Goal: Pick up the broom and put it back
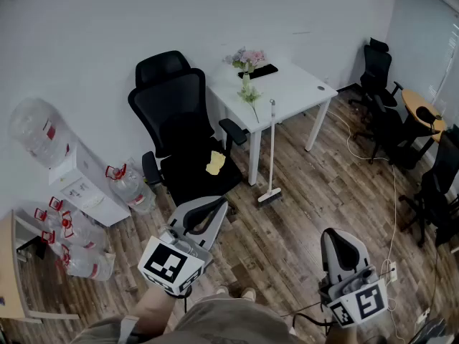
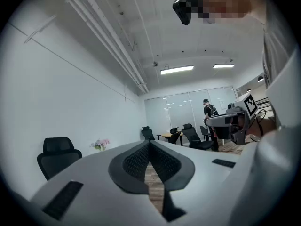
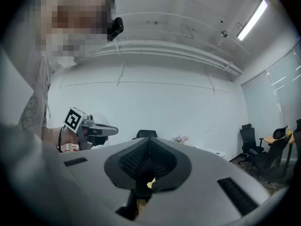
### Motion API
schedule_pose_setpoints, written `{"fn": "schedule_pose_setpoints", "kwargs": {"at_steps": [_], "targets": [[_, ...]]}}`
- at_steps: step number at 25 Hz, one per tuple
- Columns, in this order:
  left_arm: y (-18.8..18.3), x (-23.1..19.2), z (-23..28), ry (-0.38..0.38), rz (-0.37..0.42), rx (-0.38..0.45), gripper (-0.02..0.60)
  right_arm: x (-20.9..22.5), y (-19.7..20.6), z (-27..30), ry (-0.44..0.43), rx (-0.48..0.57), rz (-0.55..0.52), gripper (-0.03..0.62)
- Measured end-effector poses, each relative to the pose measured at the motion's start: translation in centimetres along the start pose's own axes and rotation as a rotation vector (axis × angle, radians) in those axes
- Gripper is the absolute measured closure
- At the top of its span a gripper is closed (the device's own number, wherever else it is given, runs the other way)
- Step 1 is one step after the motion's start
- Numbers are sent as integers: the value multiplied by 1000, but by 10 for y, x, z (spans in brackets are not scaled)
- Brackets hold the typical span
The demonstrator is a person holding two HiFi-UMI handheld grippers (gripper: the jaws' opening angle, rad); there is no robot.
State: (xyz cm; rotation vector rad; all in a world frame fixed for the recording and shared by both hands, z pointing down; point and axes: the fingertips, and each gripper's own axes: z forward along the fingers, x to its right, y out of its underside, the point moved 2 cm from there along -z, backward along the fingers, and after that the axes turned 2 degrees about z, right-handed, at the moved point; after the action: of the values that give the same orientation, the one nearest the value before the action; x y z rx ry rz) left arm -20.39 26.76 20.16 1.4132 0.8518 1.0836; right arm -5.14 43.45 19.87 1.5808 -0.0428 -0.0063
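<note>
Closest in, the left tool [image 1: 214, 208] and the right tool [image 1: 337, 236] are hanging low in the head view, both pointing level and both with jaws pressed together on nothing. The broom [image 1: 271, 149] is standing well apart from them, at about 1 o'clock from the left tool and 11 o'clock from the right. Its head is resting on the wooden floor [image 1: 323, 192] and its handle is leaning against the front edge of the white worktop [image 1: 294, 88]. At 9 o'clock from the broom a black office chair [image 1: 179, 120] is carrying a yellow cloth [image 1: 215, 164] on its seat, and at 12 o'clock a vase of flowers [image 1: 247, 63] is standing on the worktop. Neither tool is touching the broom, so the pickup is looking not yet begun. Reaching, gripping the handle, lifting and returning it are all remaining, unless this leaning spot is already its place, which I am unable to tell
</note>
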Motion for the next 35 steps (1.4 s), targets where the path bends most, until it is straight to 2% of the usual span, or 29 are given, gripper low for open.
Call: {"fn": "schedule_pose_setpoints", "kwargs": {"at_steps": [5, 19, 20, 21, 27, 35], "targets": [[0, 1, 2, 6, 8, -6, 565, 5, -5, 0, 27, 40, 31, 563], [1, 16, 9, -20, 26, -34, 565, 24, 2, -11, 10, 49, 70, 560], [3, 17, 9, -24, 29, -40, 565, 27, 3, -12, 12, 51, 76, 498], [4, 18, 9, -27, 30, -44, 565, 30, 3, -13, 15, 54, 82, 406], [13, 17, 14, -35, 30, -55, 565, 46, 5, -9, 34, 71, 61, 395], [24, -17, 56, -42, 36, -35, 565, 76, 18, 35, 36, 23, 11, 388]]}}
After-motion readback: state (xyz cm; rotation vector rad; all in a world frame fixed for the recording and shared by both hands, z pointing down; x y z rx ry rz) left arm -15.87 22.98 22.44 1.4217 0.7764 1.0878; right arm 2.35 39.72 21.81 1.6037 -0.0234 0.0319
